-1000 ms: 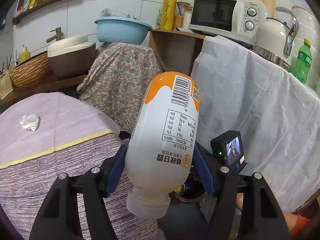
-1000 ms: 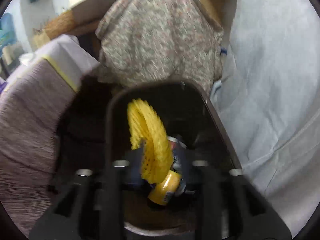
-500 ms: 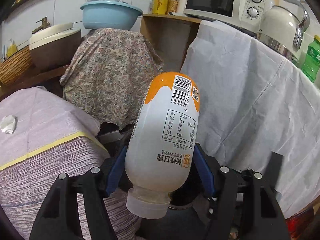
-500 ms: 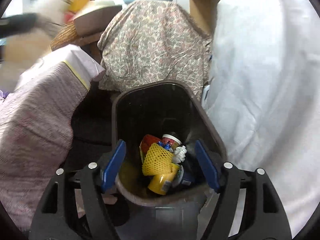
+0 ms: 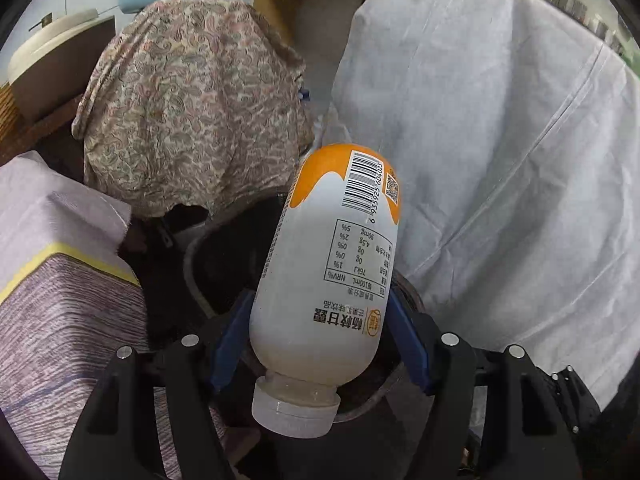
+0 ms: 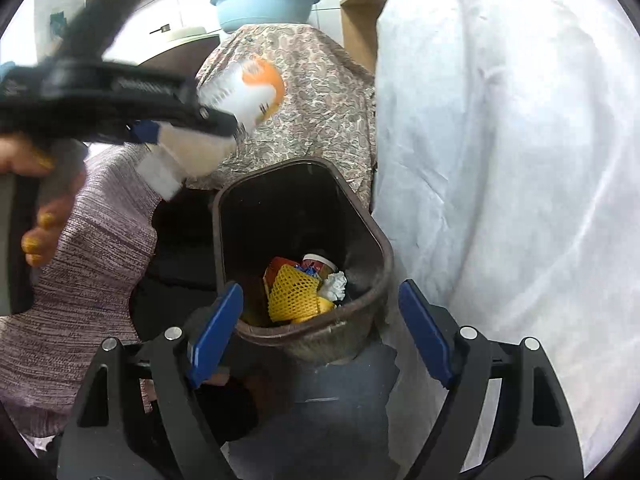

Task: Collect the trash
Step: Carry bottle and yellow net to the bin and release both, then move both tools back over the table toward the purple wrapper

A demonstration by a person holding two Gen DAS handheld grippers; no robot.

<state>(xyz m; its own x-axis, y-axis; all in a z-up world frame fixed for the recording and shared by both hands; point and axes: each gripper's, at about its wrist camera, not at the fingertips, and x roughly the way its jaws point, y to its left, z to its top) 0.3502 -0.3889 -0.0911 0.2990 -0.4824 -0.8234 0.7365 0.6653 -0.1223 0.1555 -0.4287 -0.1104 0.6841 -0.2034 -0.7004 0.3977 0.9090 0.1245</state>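
My left gripper (image 5: 320,332) is clamped on the lower body of a white and orange drink bottle (image 5: 328,280), held cap toward me above the near rim of the brown bin (image 6: 304,332), which sits between the patterned cloth (image 5: 188,120) and the white sheet (image 5: 500,160). My right gripper (image 6: 320,336) has nothing between its blue pads (image 6: 216,332) and its jaws are opening wider over the bin's front edge. The bottle looks like light, nearly empty thin plastic, smooth and a bit slippery, so I judge the wide mid-body is the right place to pinch; squeezed hard it would probably dent, not break.
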